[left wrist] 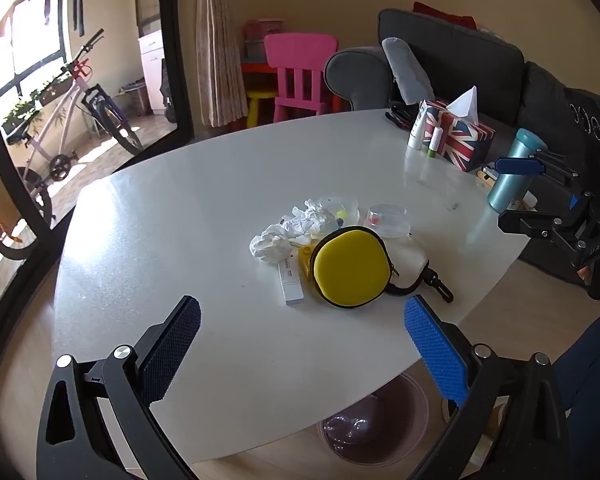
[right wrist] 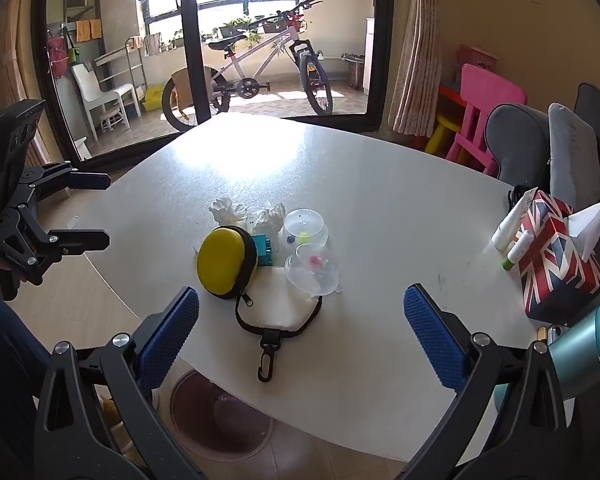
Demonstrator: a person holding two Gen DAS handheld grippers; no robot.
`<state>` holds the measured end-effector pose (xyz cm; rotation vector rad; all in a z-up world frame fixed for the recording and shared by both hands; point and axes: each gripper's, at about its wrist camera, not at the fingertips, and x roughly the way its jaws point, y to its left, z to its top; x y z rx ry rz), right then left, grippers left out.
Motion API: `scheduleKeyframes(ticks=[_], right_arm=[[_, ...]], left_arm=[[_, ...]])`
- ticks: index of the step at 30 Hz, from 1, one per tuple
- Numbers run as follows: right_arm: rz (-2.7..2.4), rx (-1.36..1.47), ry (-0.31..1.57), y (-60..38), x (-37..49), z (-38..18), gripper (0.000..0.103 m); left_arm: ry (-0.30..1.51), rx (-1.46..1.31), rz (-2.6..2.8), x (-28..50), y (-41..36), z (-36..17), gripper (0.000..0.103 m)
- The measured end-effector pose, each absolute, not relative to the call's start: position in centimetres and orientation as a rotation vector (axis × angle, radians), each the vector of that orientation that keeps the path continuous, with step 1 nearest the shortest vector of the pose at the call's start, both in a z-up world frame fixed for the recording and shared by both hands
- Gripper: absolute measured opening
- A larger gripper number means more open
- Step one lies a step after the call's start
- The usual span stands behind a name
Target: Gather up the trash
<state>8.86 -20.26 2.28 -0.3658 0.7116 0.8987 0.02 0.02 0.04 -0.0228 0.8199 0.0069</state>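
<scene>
Crumpled white tissues [left wrist: 296,228] lie mid-table beside two clear plastic cups [left wrist: 386,220] and a white paper strip [left wrist: 290,282]. The tissues [right wrist: 228,210] and the cups [right wrist: 312,272] also show in the right wrist view. A trash bin [left wrist: 376,424] lined with a bag stands on the floor under the table's near edge; it also shows in the right wrist view [right wrist: 220,416]. My left gripper [left wrist: 300,344] is open and empty above the near edge. My right gripper [right wrist: 300,336] is open and empty, short of the pile.
A yellow zip case [left wrist: 352,266] with a black strap leans in the pile. A Union Jack tissue box [left wrist: 458,134], tubes and a teal flask [left wrist: 514,172] stand at the table's right. A grey sofa [left wrist: 460,60] and pink chair [left wrist: 300,72] stand behind.
</scene>
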Motion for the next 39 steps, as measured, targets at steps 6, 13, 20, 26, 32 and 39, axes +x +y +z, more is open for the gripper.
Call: scheduleKeyframes(ticks=[6, 13, 20, 26, 32, 39], right_arm=[[0.898, -0.366, 0.711, -20.26, 8.84, 2.30, 0.100], [0.898, -0.365, 0.712, -20.26, 8.89, 2.33, 0.100], [0.898, -0.366, 0.712, -20.25, 8.89, 2.34, 0.100], [0.898, -0.365, 0.713, -20.24, 8.89, 2.33, 0.100], [0.902, -0.371, 0.712, -20.23, 8.72, 2.18, 0.100], [0.901, -0.372, 0.713, -20.21, 8.74, 2.18, 0.100]], left_arm=[[0.820, -0.024, 0.008, 0.09, -0.01, 0.07, 0.097], [0.815, -0.025, 0.005, 0.32, -0.58, -0.18, 0.097], [0.815, -0.023, 0.006, 0.37, -0.78, -0.24, 0.097], [0.816, -0.024, 0.005, 0.35, -0.75, -0.26, 0.097], [0.812, -0.024, 0.005, 0.29, -0.45, -0.37, 0.097], [0.810, -0.027, 0.005, 0.30, -0.46, -0.42, 0.097]])
